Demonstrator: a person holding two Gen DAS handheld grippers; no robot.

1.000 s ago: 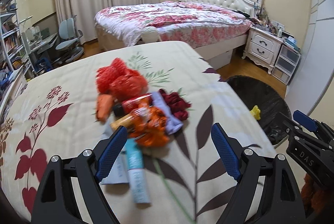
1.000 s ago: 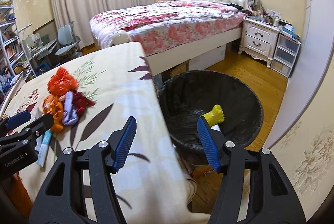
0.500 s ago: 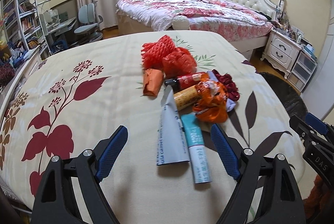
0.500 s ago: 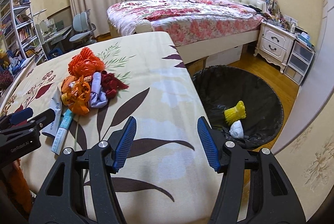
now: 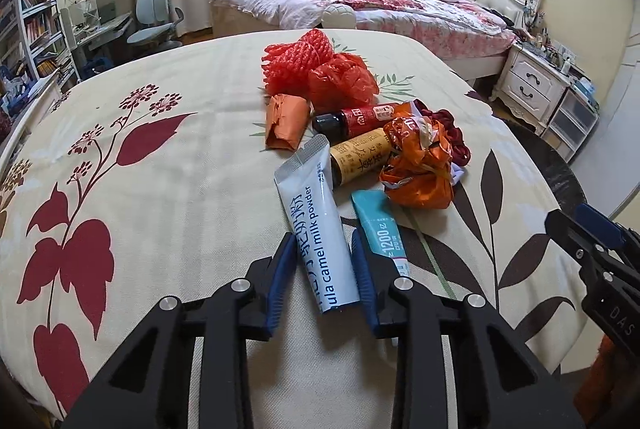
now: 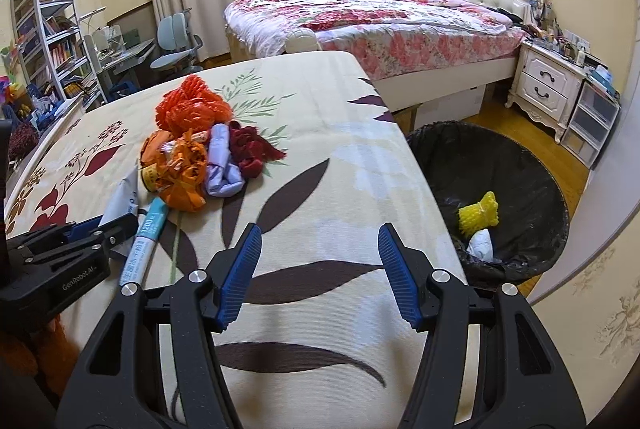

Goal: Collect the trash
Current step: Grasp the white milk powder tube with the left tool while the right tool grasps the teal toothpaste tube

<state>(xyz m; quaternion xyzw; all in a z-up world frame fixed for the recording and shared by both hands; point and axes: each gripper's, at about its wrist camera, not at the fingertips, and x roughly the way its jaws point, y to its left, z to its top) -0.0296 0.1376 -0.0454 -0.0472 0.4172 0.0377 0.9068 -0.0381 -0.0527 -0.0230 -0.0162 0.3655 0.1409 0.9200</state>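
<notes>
- The tabletop [image 5: 168, 189], under a cream cloth printed with red and dark leaves, carries a heap of trash toward its far right part.
- Leftmost in the heap lies a crumpled orange paper wrapper [image 5: 286, 123], with red foam fruit netting [image 5: 316, 67] behind it, nearer the far edge.
- The left hand-held gripper [image 5: 324, 261] is closing narrow around the near end of the white camel milk powder sachet [image 5: 316, 225]; the blue pads sit at both sides of the sachet, and it still lies flat on the cloth.
- Just right of the sachet lies a teal tube [image 5: 382, 225], its near end beside the right pad.
- Behind these lie a dark bottle with a red label [image 5: 356, 119], a bottle with a tan label [image 5: 360, 157] and a crumpled orange bag [image 5: 420, 165].
- The right hand-held gripper [image 6: 320, 269] hangs over the near right part of the tabletop, its jaws about half apart with only cloth between them.
- Past the tabletop's right edge, on the floor, stands a bin with a black liner [image 6: 532, 165] holding yellow foam netting [image 6: 480, 215] and a white wad [image 6: 482, 245].
</notes>
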